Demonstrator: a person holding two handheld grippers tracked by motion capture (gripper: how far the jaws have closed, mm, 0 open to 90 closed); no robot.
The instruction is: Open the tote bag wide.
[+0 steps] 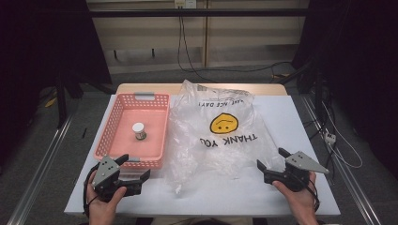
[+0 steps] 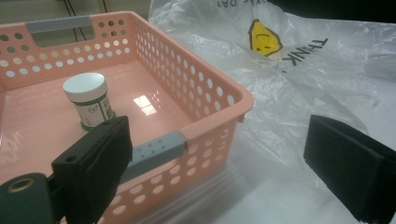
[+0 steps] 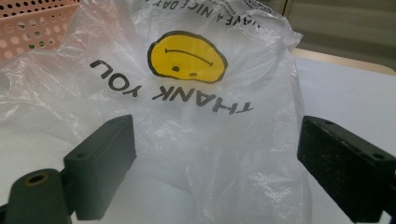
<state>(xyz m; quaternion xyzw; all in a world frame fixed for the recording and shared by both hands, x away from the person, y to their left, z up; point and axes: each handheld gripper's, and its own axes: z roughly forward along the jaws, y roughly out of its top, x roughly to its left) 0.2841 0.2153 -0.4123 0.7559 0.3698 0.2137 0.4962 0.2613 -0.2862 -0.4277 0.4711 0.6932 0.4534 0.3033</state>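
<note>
So you have two grippers on the table and both stand wide, grasping nothing: your left gripper (image 1: 133,169) sits at the near left corner of the white table (image 1: 309,122), just in front of the near rim of the pink basket (image 1: 109,127), and your right gripper (image 1: 268,159) rests at the near right, its jaws turned toward the clear plastic bag (image 1: 220,140). Count one basket, one bag, and one small white-capped jar (image 1: 139,131) standing upright on the basket floor, apart from its walls. One yellow smiley face is printed on the bag, with "THANK YOU" reading upside down from your side. From the high view you get the whole layout, both your hands and the bag lying just beside the basket's right wall. Your left gripper view adds the jar's green-and-white label (image 2: 95,112) and the grey handle inset (image 2: 156,151) on the near rim, right behind one jaw. Your right gripper view brings the bag's crumpled near edge close, lying between the spread jaws but untouched.
</note>
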